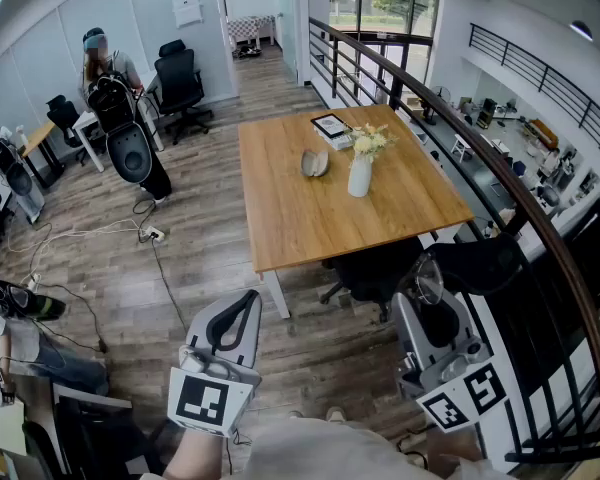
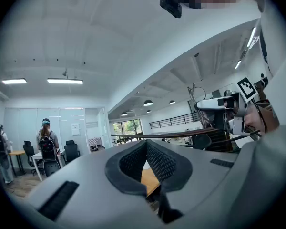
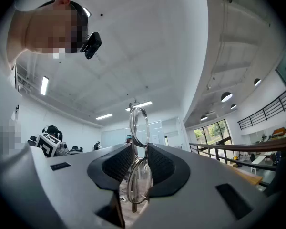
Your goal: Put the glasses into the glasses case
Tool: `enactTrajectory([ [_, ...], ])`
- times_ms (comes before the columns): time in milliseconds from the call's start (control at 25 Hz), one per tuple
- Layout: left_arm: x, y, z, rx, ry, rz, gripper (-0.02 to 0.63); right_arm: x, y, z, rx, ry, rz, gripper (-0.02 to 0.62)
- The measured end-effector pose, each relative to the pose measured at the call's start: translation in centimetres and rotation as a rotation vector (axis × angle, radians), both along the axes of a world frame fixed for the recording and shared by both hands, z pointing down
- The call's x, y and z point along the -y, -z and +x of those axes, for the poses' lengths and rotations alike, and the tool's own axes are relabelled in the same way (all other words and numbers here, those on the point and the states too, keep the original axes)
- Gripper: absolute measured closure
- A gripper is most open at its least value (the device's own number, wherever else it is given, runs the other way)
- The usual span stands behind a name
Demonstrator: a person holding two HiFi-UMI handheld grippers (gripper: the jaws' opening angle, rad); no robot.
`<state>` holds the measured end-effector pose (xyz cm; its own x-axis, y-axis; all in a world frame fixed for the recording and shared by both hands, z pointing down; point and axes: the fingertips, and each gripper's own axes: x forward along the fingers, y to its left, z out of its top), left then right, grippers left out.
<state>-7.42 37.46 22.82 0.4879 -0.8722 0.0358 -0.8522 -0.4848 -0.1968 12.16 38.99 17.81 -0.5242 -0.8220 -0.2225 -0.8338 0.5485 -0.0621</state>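
Glasses (image 3: 139,161) with a thin metal frame and round clear lenses stand on end in my right claw (image 3: 138,149). One lens rises above the jaws and the other sits down between the dark ribbed pads (image 3: 163,163). The jaws stand wide, but they are closed on the frame from both sides and hold it in the air, well short of the table (image 1: 310,218). In the head view the upper lens shows just past that claw's tip, low on the right near the railing (image 1: 540,228).

My left claw (image 2: 145,147) has its jaws brought together at the tips, with nothing between them. Only a sliver of tabletop shows through the gap behind.

The case (image 1: 315,162) lies open on the wooden table, just beside a white vase (image 1: 360,176) of pale flowers and near a tablet (image 1: 332,126) at the far edge.

By my count there is one pair of glasses with two lenses, one case, one vase, one tablet, one table and two claws. One person (image 1: 102,63) stands far off at the left among the office chairs.
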Motion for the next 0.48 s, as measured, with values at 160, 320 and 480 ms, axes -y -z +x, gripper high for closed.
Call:
enactTrajectory([
  [160, -0.3, 0.1, 1.3, 0.007, 0.006, 0.007, 0.591, -0.2, -0.2, 1.4, 0.003, 0.000, -0.002, 0.469],
  [320, -0.4, -0.1, 2.7, 0.010, 0.009, 0.010, 0.591, -0.2, -0.6, 2.8, -0.015, -0.007, 0.002, 0.468],
  [480, -0.7, -0.3, 4.2, 0.010, 0.017, -0.002, 0.591, -0.5, -1.0, 4.1, -0.057, -0.009, 0.013, 0.469],
])
